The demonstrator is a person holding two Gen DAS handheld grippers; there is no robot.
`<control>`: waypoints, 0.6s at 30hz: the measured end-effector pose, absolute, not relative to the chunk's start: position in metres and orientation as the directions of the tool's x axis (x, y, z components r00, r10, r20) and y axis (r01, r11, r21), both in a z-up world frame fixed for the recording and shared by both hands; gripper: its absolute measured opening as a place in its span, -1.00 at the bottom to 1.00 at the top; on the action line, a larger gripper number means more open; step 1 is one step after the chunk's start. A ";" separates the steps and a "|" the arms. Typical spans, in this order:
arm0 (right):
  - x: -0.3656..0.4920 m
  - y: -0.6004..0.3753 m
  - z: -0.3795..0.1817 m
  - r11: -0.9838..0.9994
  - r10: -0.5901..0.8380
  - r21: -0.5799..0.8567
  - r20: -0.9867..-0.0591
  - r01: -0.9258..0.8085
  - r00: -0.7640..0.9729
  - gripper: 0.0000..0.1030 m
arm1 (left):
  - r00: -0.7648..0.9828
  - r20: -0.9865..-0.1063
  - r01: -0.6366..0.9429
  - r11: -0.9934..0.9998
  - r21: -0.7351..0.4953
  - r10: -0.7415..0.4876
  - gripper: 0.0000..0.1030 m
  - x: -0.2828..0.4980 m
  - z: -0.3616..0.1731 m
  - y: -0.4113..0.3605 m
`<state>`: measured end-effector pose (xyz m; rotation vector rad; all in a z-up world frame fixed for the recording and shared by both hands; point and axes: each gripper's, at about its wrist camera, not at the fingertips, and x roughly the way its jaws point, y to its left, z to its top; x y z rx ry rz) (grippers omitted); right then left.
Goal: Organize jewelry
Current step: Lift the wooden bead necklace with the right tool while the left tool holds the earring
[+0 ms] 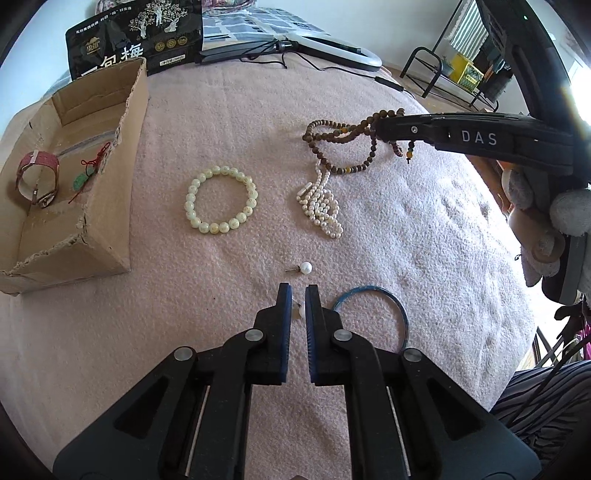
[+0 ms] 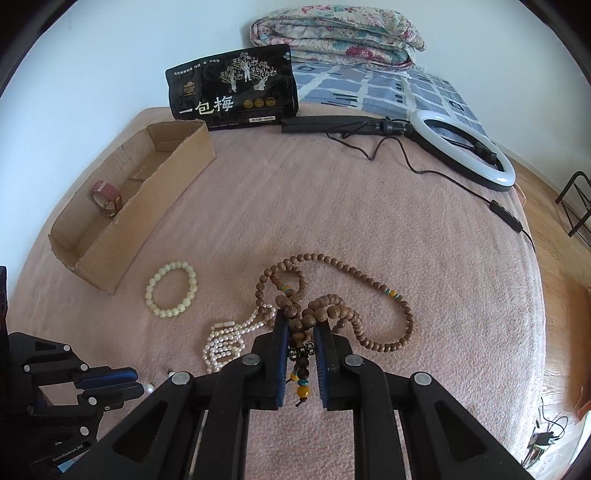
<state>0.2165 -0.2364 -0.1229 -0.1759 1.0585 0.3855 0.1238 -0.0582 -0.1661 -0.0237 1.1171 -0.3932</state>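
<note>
My left gripper (image 1: pixel 298 295) is shut on a white pearl earring (image 1: pixel 301 311), just above the pink blanket. A second pearl earring (image 1: pixel 306 267) lies a little beyond its tips. My right gripper (image 2: pixel 302 325) is shut on a brown wooden bead necklace (image 2: pixel 369 284); its tassel hangs between the jaws and most of the strand trails on the blanket. In the left wrist view the right gripper (image 1: pixel 384 125) reaches in from the right. A pale green bead bracelet (image 1: pixel 221 203), a pearl necklace (image 1: pixel 321 206) and a blue bangle (image 1: pixel 402 314) lie loose.
A torn cardboard box (image 1: pixel 122 147) at the left holds a pink watch (image 1: pixel 37 177) and a green pendant on red cord (image 1: pixel 79 179). A black snack bag (image 2: pixel 232 88), a ring light (image 2: pixel 465 147) with its cable, and folded quilts (image 2: pixel 336 33) lie at the back.
</note>
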 end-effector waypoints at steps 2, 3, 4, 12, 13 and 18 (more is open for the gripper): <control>0.214 -0.237 -0.118 0.921 0.224 0.042 -0.870 -0.387 0.439 -0.79 | 0.382 -0.868 0.290 0.933 -0.214 -0.318 -0.90 0.123 -0.163 -0.056; 0.213 -0.237 -0.116 0.922 0.224 0.040 -0.868 -0.386 0.443 -0.79 | 0.383 -0.867 0.288 0.933 -0.215 -0.318 -0.90 0.122 -0.161 -0.054; 0.211 -0.236 -0.113 0.922 0.223 0.038 -0.866 -0.386 0.448 -0.79 | 0.387 -0.865 0.285 0.934 -0.216 -0.318 -0.90 0.122 -0.159 -0.053; 0.201 -0.240 -0.093 0.928 0.231 0.039 -0.842 -0.371 0.488 -0.79 | 0.417 -0.850 0.285 0.935 -0.213 -0.321 -0.90 0.120 -0.146 -0.047; 0.201 -0.241 -0.093 0.928 0.229 0.037 -0.841 -0.371 0.489 -0.79 | 0.414 -0.852 0.287 0.934 -0.213 -0.321 -0.90 0.120 -0.148 -0.048; 0.198 -0.241 -0.096 0.925 0.236 0.044 -0.844 -0.377 0.481 -0.79 | 0.364 -0.867 0.318 0.920 -0.228 -0.341 -0.90 0.115 -0.162 -0.058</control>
